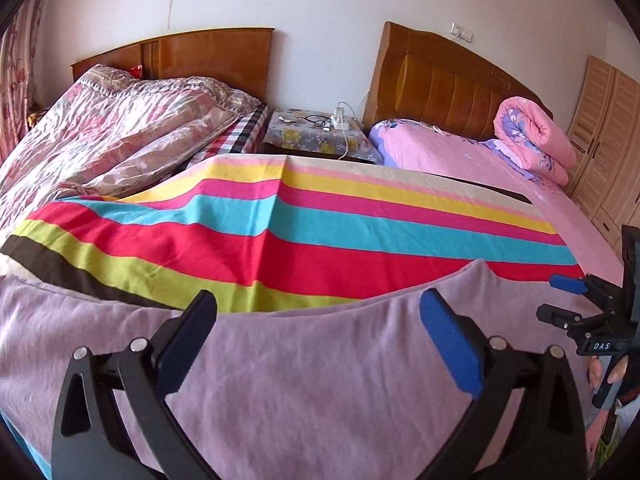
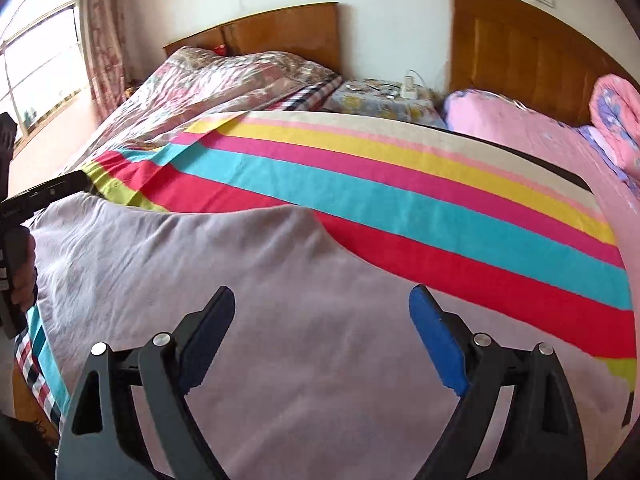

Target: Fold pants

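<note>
1. We saw the pants [image 1: 304, 380] lying flat across the near part of the bed, on the striped sheet [image 1: 320, 240]. Lilac cloth, lightly creased; its far edge curved across the sheet.
2. Left gripper [image 1: 318, 312]: jaws stood apart, nothing between them, above the cloth. It pointed down at a slant.
3. Right gripper [image 2: 322, 308]: jaws also stood apart, empty, over the pants. In the left view it sat at the right end of the cloth, and whether it touched there we could not tell.
4. Our read: between grasps, with the next pinch not yet chosen. To do it well we would take two matching points along one edge, pinch every layer, lift together and lay the cloth over itself without dragging the sheet.
5. Edges: the raised point on the far edge [image 1: 480, 268] looked easy to pinch.
6. Room: the striped sheet beyond the pants lay bare, so there was room to fold away from us. The pink rolled quilt [image 1: 532, 136] and the nightstand [image 1: 320, 136] were well apart from the work.
</note>
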The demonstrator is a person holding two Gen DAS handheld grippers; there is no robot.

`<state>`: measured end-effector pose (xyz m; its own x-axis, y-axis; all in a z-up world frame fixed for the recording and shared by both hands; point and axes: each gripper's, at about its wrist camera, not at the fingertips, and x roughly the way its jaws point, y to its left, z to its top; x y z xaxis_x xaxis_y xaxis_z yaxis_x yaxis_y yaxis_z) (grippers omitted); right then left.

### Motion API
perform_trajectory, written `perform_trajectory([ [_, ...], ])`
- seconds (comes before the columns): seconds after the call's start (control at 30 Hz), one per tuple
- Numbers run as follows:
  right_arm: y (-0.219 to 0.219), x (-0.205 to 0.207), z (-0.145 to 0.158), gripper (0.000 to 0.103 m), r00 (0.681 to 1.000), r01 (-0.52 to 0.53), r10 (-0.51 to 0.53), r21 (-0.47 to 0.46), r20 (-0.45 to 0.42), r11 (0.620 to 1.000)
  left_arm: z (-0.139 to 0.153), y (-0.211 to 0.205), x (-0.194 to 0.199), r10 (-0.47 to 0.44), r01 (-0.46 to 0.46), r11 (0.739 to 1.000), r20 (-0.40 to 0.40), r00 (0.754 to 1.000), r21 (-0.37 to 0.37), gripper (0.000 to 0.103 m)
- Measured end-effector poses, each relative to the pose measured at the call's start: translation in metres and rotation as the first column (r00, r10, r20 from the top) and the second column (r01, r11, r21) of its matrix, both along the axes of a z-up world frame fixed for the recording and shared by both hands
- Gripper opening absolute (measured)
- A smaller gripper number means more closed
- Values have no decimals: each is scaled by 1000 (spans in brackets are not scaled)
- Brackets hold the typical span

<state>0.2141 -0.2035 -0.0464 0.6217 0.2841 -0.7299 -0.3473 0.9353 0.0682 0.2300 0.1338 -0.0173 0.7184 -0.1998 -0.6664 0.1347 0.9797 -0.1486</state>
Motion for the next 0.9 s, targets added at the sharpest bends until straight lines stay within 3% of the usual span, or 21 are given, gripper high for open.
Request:
perform_trajectory([
  [0.07, 46, 11, 4, 75, 985, -167, 167, -18, 36, 986, -10, 15, -10, 42, -40, 999, -60, 997, 23, 102],
  [0.13, 89, 24, 3, 66, 945, -324, 325, -37, 38, 945, -19, 19, -21, 59, -56, 998, -92, 994, 40, 101],
  [0.2, 127, 39, -5, 56, 905, -424, 425, -64, -4, 903, -30, 21, -26, 40, -37, 999, -121, 992, 24, 102],
  [0.27, 153, 52, -14, 45, 875, -483, 482, -92, -39, 871, -41, 18, -27, 50, -41, 997, -144, 988, 66, 102],
  [0.33, 169, 63, -20, 41, 856, -517, 512, -82, -74, 852, -52, 16, -23, 74, -55, 993, -180, 981, 106, 102],
  [0.47, 189, 71, -25, 40, 818, -575, 567, -101, -98, 812, -66, 22, -17, 88, -67, 992, -217, 972, 103, 102],
  [0.6, 208, 69, -35, 38, 771, -637, 623, -157, -132, 754, -72, 21, -18, 86, -59, 990, -216, 973, 128, 102],
  [0.67, 212, 67, -37, 32, 756, -655, 642, -156, -127, 740, -73, 20, -19, 85, -58, 990, -213, 973, 130, 102],
  [0.8, 214, 52, -31, 6, 752, -654, 655, -216, -76, 725, -72, 22, -19, 89, -63, 990, -211, 973, 128, 102],
  [0.9, 210, 46, -19, 6, 779, -610, 627, -238, -11, 755, -63, 24, -22, 93, -73, 992, -191, 977, 106, 102],
])
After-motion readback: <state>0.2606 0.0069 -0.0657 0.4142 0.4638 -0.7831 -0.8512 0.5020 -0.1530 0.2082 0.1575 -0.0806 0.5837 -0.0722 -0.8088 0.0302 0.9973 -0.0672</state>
